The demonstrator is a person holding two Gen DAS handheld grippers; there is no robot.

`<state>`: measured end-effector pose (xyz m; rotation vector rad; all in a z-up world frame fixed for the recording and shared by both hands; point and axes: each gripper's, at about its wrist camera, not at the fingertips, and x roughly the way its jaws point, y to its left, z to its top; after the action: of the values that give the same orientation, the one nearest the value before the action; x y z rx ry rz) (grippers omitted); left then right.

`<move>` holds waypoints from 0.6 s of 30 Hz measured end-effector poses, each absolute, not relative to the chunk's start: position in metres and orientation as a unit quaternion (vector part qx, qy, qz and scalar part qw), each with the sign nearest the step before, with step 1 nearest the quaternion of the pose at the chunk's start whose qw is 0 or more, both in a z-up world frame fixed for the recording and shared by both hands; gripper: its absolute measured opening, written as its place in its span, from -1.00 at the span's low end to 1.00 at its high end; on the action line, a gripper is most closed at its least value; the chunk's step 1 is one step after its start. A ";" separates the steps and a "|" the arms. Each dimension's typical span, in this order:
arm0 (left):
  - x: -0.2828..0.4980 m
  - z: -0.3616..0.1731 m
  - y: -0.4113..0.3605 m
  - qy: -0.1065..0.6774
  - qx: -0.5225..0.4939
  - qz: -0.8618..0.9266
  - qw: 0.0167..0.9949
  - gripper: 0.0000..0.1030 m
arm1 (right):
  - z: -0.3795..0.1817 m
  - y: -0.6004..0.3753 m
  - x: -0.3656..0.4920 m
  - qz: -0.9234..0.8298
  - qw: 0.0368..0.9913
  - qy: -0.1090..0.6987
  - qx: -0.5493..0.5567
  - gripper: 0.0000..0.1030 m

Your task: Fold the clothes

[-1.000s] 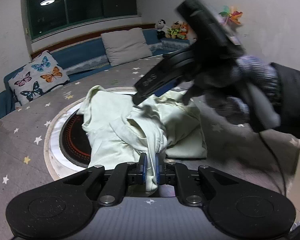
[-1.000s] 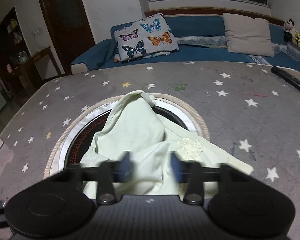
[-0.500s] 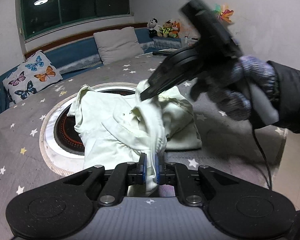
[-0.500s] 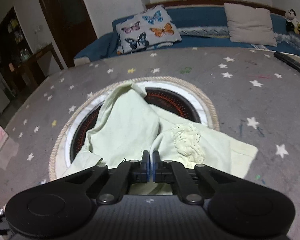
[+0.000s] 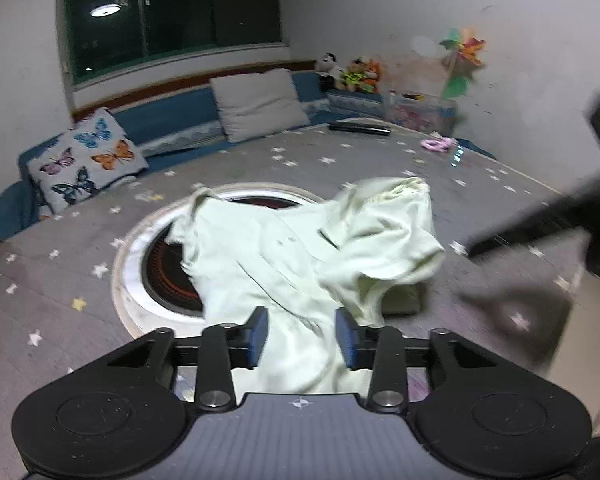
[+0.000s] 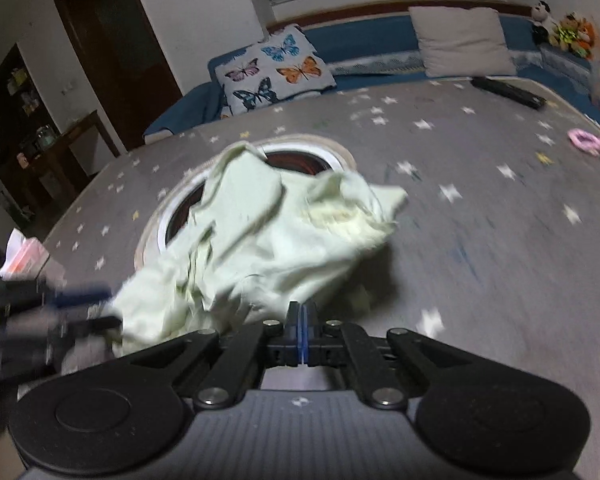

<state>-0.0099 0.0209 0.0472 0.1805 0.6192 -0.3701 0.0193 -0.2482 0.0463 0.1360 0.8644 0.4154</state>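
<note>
Between the parted left hand-held gripper (image 5: 301,334) fingers, pale green garment (image 5: 300,248)

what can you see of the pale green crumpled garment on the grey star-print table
The pale green garment is soft, thin-looking cloth, rumpled in loose folds. It lies partly over the round white-rimmed inset in the grey star-print table. A textured yellowish patch shows near its far edge. The right gripper is shut on its near edge, lifting one side. The left gripper, jaws just opened, straddles cloth without pressing.
</note>
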 end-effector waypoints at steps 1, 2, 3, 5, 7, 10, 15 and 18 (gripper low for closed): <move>-0.006 0.048 0.021 0.302 0.086 -0.175 0.933 -0.06 | 0.047 -0.252 0.016 0.195 0.886 0.416 0.065 -0.99; 0.000 0.049 0.021 0.303 0.081 -0.169 0.934 -0.05 | 0.048 -0.255 0.015 0.188 0.888 0.415 0.064 -0.99; 0.006 0.050 0.021 0.305 0.076 -0.164 0.935 -0.05 | 0.049 -0.259 0.015 0.182 0.890 0.413 0.062 -0.97; 0.021 0.051 0.020 0.307 0.065 -0.151 0.937 -0.05 | 0.051 -0.265 0.014 0.169 0.895 0.409 0.059 -0.89; 0.034 0.050 0.019 0.312 0.056 -0.141 0.938 -0.05 | 0.055 -0.270 0.017 0.158 0.900 0.403 0.055 -0.85; 0.054 0.047 0.019 0.326 0.042 -0.126 0.936 -0.05 | 0.062 -0.269 0.038 0.153 0.909 0.385 0.051 -0.47; 0.081 0.039 0.017 0.348 0.034 -0.120 0.929 -0.05 | 0.065 -0.254 0.087 0.158 0.913 0.374 0.040 -0.38; 0.095 0.030 0.016 0.371 0.022 -0.121 0.921 -0.05 | 0.059 -0.246 0.119 0.155 0.908 0.387 0.047 -0.36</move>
<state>0.0950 0.0163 0.0301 0.0452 0.7616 -0.2485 0.1187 -0.2460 0.0591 0.0962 0.7992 0.3198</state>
